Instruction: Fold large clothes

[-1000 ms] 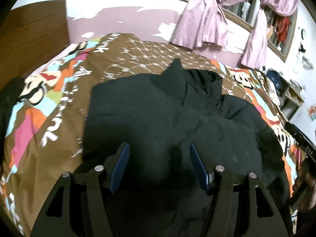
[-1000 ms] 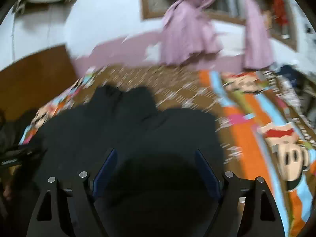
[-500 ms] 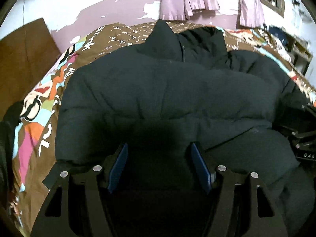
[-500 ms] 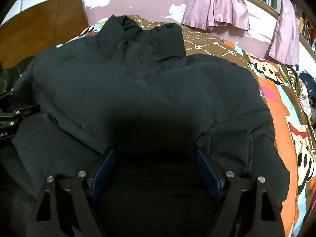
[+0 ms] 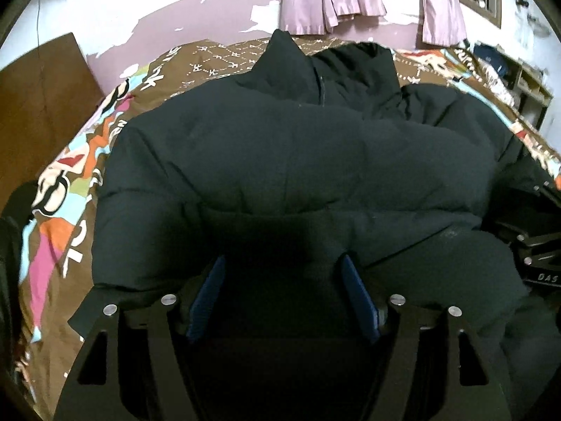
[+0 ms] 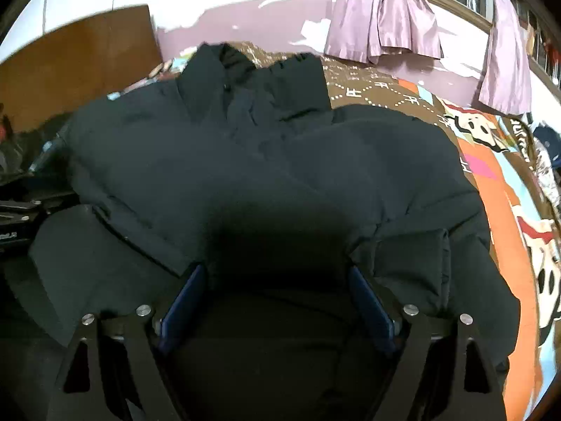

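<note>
A large black puffer jacket [image 5: 298,161] lies spread on the bed, collar toward the far wall; it also fills the right wrist view [image 6: 266,175]. My left gripper [image 5: 282,273] has its jaws wide apart, with a thick fold of the jacket's near edge bulging between the blue pads [image 5: 207,298]. My right gripper [image 6: 277,280] stands the same way, jaws apart around jacket fabric between its blue pads [image 6: 371,308]. Whether either one pinches the fabric is hidden. The right gripper shows at the right edge of the left wrist view [image 5: 536,245].
The bed carries a brown cartoon-print cover [image 5: 70,189] [image 6: 508,182]. A wooden headboard [image 5: 38,112] stands at left. Pink curtains [image 6: 385,17] hang on the far wall. Shelves [image 5: 526,80] stand at far right.
Both grippers have come down and forward onto the jacket's near edge. The jacket now looms larger and bunches between the jaws. Jaw spacing looks the same.
</note>
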Demonstrator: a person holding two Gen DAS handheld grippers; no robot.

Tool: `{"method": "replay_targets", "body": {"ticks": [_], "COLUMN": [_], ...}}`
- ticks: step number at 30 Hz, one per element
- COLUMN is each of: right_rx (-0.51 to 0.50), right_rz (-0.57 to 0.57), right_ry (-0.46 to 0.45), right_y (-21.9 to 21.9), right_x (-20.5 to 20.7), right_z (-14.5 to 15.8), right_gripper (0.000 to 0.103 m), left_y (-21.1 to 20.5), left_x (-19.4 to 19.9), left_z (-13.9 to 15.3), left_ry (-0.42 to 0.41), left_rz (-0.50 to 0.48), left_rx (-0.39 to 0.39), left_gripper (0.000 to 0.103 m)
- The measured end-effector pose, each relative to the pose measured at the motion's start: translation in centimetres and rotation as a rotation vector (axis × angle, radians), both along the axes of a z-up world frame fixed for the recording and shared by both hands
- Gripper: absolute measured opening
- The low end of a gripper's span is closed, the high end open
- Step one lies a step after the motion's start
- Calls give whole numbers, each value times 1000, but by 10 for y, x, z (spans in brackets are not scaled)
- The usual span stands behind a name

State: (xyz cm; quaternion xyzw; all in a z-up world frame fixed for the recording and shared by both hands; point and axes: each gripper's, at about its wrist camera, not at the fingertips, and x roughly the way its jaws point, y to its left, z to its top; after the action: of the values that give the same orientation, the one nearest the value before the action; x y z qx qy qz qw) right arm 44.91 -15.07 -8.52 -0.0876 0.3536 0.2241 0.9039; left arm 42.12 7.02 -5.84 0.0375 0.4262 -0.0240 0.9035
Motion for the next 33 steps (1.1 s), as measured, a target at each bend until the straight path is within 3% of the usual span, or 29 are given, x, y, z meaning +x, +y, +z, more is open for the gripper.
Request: {"method": "replay_targets", "body": {"ticks": [5,8,13,18,20,22,24,29,32,33], "right_rx": [162,188,286,366,393,425,454,439,437,436], "right_rz": [3,-22,-30,-114,-142,-150,-150,-141,-140,-149], "right_ry": [-73,-133,-82,4,44,104,145,159,148,147], "right_y": [-18,-19,-14,-12,-9,-4,0,3,-4,-6], "right_x": [-3,15,87,165,191,211,221,218,215,215], "right_z": [30,55,93,99,95,89,84,83,85,84], "right_gripper": [84,90,90,89,80,60,52,52,52,52], "left_y": [11,19,19,14,15,18,18,17,20,22], "left_x": [2,7,48,114,140,160,178,216,232,235], "left_z": [20,40,75,95,97,97,98,90,81,77], "left_ry": [-6,-60,-133,-133,-97,-79,-72,-41,0,10], "left_rz": [-3,16,39,93,137,177,196,220,224,224], "left_rx": [-136,-213,-189,-187,-220,-235,-223,-202,-257,-277], "left_gripper": [65,65,67,67,67,66,66,66,65,59]}}
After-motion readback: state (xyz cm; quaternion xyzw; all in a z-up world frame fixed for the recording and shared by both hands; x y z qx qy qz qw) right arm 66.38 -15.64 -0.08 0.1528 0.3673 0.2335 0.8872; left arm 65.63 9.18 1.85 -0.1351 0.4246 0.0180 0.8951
